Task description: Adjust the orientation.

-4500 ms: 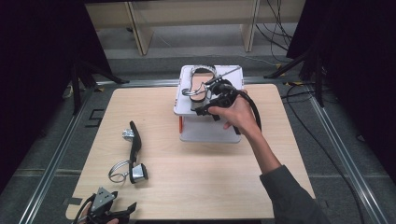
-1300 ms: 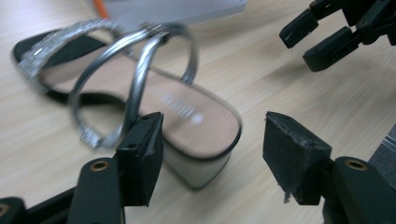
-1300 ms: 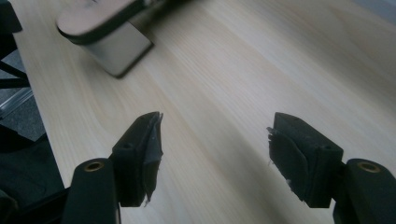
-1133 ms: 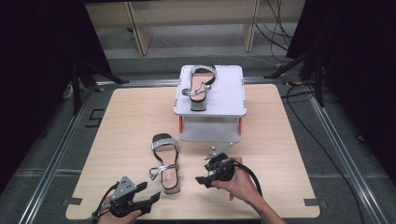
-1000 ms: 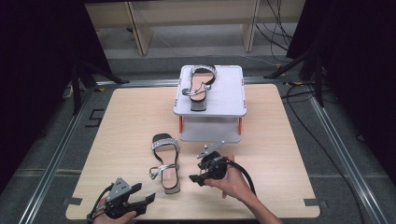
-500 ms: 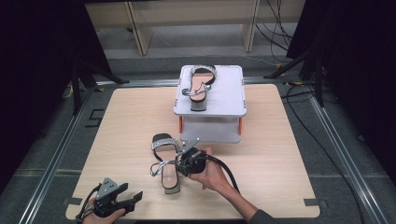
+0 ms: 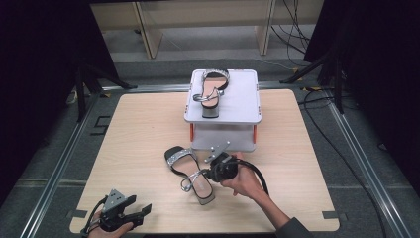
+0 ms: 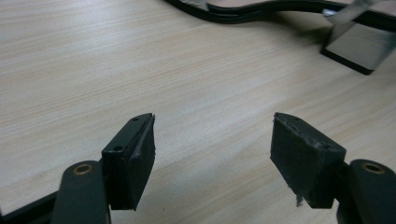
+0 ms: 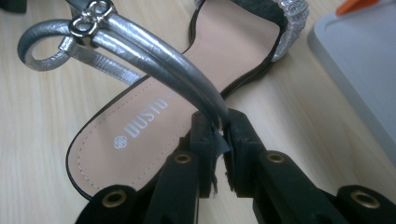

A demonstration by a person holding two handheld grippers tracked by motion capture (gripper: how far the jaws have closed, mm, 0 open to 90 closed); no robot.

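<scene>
Right gripper (image 9: 218,140): fingers have just closed and are clamped on the silver ankle strap (image 9: 154,56) of the sandal (image 7: 190,173), lower centre of the counter (image 7: 124,129). Advised: lift slowly; the thin strap may slip. Left gripper (image 8: 212,154): fingers apart, empty, lower left. The white stand (image 7: 242,94), upper centre, carries the second sandal (image 7: 212,89).

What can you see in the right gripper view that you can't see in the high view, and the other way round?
The right gripper view lets you read the lettering printed on the insole and see the jaws pinched shut on the silver ankle strap.

The high view takes in the second sandal on the grey stand, and the left gripper open near the table's front edge.

Both show the sandal on the table and the right gripper.
</scene>
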